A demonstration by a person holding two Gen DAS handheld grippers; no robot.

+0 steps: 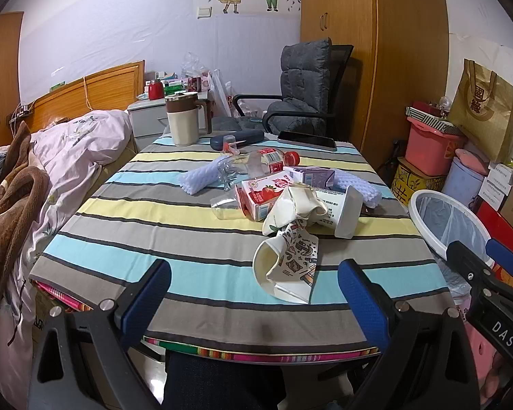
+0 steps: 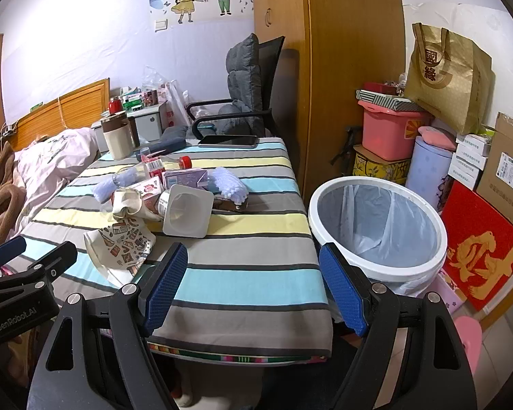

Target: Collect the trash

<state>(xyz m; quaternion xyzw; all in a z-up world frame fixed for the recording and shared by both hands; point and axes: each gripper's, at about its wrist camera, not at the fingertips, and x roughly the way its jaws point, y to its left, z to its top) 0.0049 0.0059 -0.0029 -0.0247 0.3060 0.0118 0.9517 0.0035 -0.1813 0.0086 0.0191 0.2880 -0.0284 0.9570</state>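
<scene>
Filling most of both views: table [image 1: 195, 239] under a striped cloth, bed [image 1: 68, 143] along its left side, grey chair [image 1: 301, 89] and wooden wardrobe [image 1: 403, 51] beyond the far edge. Stood on the floor just beside the table's right edge: white bin [image 2: 376, 229] with a clear liner, mouth tilted toward the cameras, nothing visible inside. Stacked behind it against the wall: pink box [image 2: 390, 133], brown paper bag [image 2: 448, 75], cardboard cartons.

Held low at the near edge of the table, apart from everything: left gripper [image 1: 254, 300], jaws spread wide, nothing between the blue pads. Held likewise at the near right corner, between table and bin: right gripper [image 2: 253, 290], jaws also wide apart and empty.

Lay heaped in the middle of the cloth, pieces touching or overlapping: crushed paper cup [image 1: 287, 266] with cartoon print nearest the left gripper, a second crumpled cup [image 1: 297, 205] behind it, white square tub [image 2: 188, 212] on its side with its mouth toward the right camera, strawberry carton [image 1: 260, 194], purple carton [image 1: 311, 174], clear bottle [image 1: 256, 164] with a red cap, white foam net [image 1: 198, 177], another foam net [image 2: 229, 181] on the right.

Stood at the far edge, well apart from the heap: beige mug [image 1: 184, 119] with a brown lid, dark case [image 1: 239, 136], phone [image 1: 307, 140] lying flat.
</scene>
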